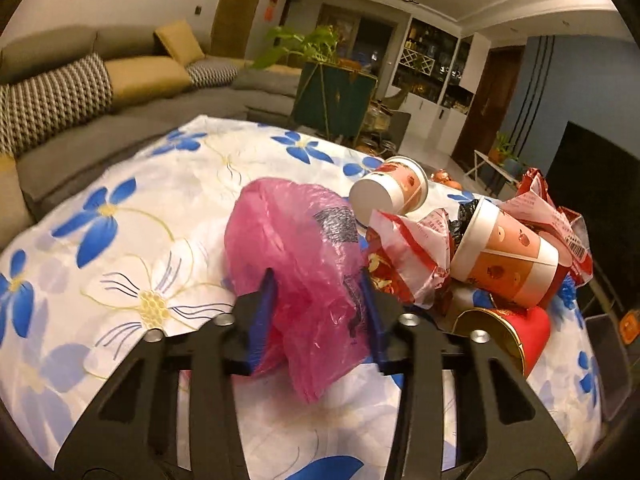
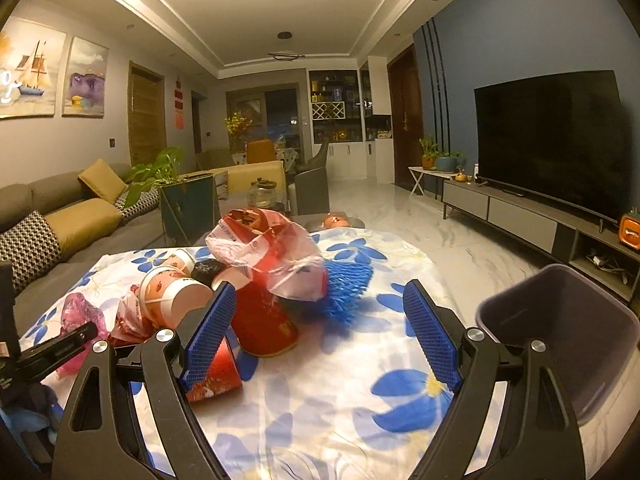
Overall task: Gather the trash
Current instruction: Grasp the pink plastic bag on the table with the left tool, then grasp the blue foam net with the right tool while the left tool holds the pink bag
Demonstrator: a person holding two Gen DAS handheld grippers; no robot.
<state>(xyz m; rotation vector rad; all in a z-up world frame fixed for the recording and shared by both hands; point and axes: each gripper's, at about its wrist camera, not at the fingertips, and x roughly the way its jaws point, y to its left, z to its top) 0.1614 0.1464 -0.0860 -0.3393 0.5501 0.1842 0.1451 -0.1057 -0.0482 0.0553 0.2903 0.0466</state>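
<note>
Two tools low over table: left tool around pink bag, right tool agape.

Warm, yellowish indoor light fills both views. In the right wrist view a bright ceiling cove glows from 10 to 1 o'clock and blows out to white. The television reads as a flat black. Fisheye bending curves walls and darkens all 4 corners. The floral cloth blurs softly near 8 o'clock, with soft shadows under the trash.
</note>
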